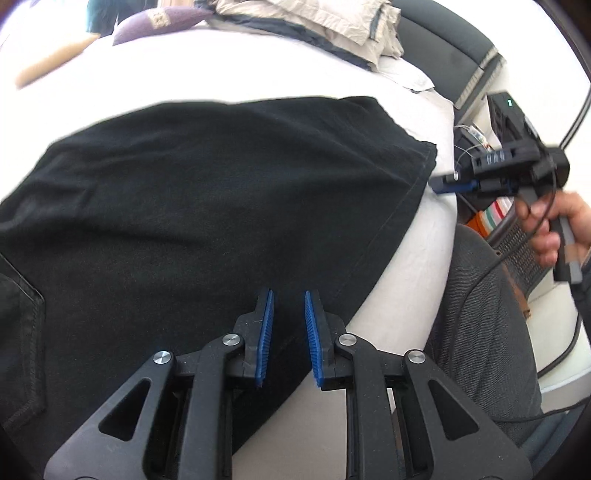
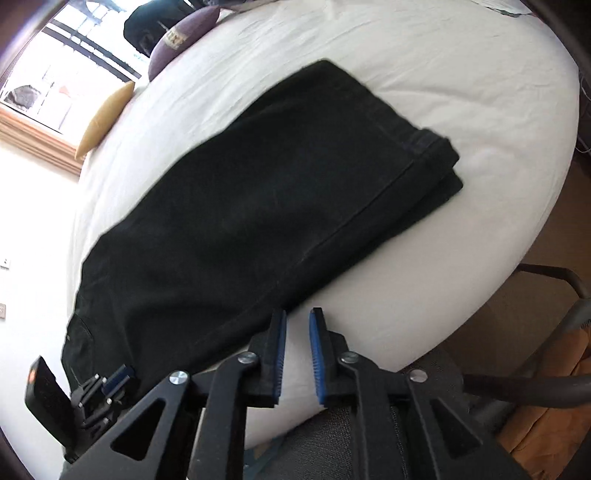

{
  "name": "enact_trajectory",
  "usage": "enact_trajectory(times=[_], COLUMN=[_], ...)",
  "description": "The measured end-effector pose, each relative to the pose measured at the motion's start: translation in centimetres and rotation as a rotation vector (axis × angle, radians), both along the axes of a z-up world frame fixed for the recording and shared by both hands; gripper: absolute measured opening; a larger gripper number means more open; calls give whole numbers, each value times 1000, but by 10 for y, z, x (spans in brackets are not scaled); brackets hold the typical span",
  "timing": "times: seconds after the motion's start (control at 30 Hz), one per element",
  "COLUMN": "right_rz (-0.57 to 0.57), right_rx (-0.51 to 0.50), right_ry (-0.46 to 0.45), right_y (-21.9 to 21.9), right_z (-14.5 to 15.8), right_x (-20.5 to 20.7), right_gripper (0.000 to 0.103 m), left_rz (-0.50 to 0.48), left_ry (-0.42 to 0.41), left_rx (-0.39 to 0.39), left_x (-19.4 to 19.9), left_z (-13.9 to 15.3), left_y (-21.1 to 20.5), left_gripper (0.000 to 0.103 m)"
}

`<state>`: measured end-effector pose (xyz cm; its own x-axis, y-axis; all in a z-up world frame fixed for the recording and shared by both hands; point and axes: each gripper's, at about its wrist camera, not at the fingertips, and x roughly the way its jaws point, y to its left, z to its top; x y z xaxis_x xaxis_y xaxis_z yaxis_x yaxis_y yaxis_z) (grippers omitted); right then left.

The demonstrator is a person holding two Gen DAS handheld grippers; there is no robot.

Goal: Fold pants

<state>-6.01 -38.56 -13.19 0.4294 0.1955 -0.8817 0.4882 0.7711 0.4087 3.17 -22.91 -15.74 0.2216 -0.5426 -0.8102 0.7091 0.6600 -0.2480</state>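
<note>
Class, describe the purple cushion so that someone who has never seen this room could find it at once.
Start at the bed with the white sheet, where the black pants lie. Look to its far edge by the window: the purple cushion rests there. The cushion beside it is plain yellow; the purple one alone carries a pale patterned patch.

What we cannot make out

The black pants (image 1: 192, 206) run off the left edge of the left wrist view, so we lose their waist end there. The right gripper (image 1: 448, 183) is motion-blurred, and we cannot tell how its jaws stand. In the right wrist view, the left gripper (image 2: 116, 380) is largely hidden behind the near frame. The heap of beige clothes (image 1: 332, 22) is cropped at the top.
</note>
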Motion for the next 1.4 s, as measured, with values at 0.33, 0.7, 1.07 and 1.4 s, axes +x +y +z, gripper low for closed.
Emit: enact_trajectory(times=[0.33, 0.7, 1.07, 1.4], right_rz=[-8, 5, -26, 512], right_rx=[228, 298, 209, -410], right_ry=[-190, -417, -263, -169], right_y=[-17, -33, -48, -23], right_z=[-36, 3, -41, 46], right_x=[68, 54, 142, 137], right_gripper=[31, 68, 25, 56], left_rz=[29, 212, 241, 240], left_ry=[42, 61, 79, -18], left_rx=[-4, -91, -92, -95], left_x=[31, 97, 115, 81], left_z=[-13, 18, -6, -23], left_y=[-39, 3, 10, 26], left_gripper=[17, 17, 17, 17])
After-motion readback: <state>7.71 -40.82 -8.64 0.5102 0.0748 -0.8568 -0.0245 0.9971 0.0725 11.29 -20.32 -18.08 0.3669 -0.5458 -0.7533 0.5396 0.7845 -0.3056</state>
